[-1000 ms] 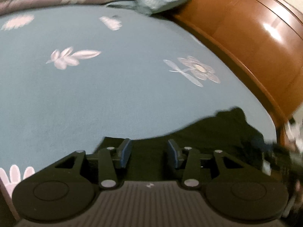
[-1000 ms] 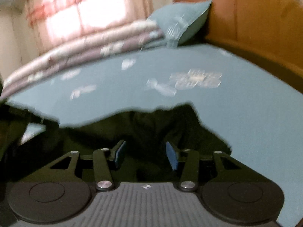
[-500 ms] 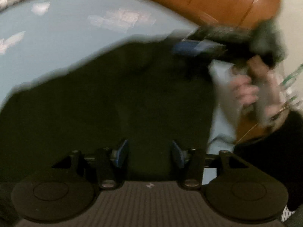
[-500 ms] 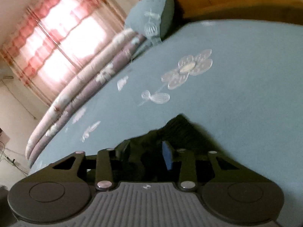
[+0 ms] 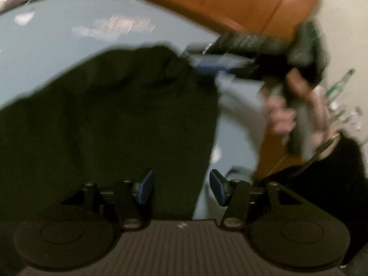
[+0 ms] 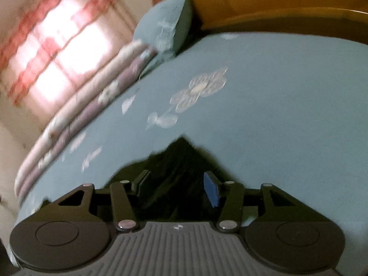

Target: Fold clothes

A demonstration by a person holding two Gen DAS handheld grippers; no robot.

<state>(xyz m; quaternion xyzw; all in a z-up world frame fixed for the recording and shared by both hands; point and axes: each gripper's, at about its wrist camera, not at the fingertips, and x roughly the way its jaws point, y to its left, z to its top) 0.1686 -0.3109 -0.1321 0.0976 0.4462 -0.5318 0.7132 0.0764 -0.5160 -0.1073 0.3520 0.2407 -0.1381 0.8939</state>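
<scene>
**Dark garment stretched over the blue bedsheet between two grippers**

A dark, nearly black garment [image 5: 110,119] lies spread across a blue floral bedsheet [image 5: 57,46], filling much of the left wrist view. In the right wrist view a peaked fold of it [image 6: 181,158] rises between the fingers.

The left gripper [image 5: 181,186] has its blue-padded fingers set apart, with cloth running between them; whether they actually pinch it cannot be told.

The right gripper [image 6: 177,186] likewise shows a gap between its pads with dark fabric bunched in it; a firm hold is not certain. In the left wrist view the same tool appears blurred at the garment's far edge, held by a hand [image 5: 299,115] with a dark sleeve [image 5: 322,168].

Beyond lie a blue pillow [image 6: 165,27], a rolled striped quilt [image 6: 87,105], a wooden headboard [image 5: 230,2] and a bright curtained window [image 6: 57,46].
</scene>
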